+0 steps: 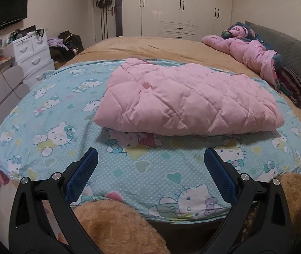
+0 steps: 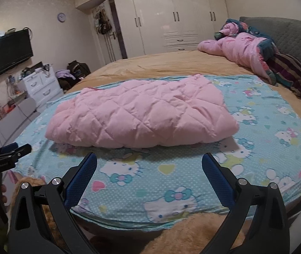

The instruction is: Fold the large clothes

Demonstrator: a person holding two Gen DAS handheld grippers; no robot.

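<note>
On the bed ahead of me, the pink quilted garment lies folded into a thick, puffy bundle, resting on a light blue cartoon-cat sheet that covers the near part of the tan bedspread. I see the bundle from both wrist cameras: it sits a little right of centre in the left view and a little left of centre in the right view.

My left gripper hangs over the near edge of the sheet with its blue-padded jaws spread wide and nothing between them. My right gripper is likewise released, jaws wide apart, empty, just short of the bundle. Neither one touches the garment. In the right view I catch the left gripper's tip off to the side, above the sheet's corner.

Fuzzy tan fabric fills the space just below both grippers. Near the grey headboard, a second pink quilted piece lies crumpled, well apart from the folded one.
</note>
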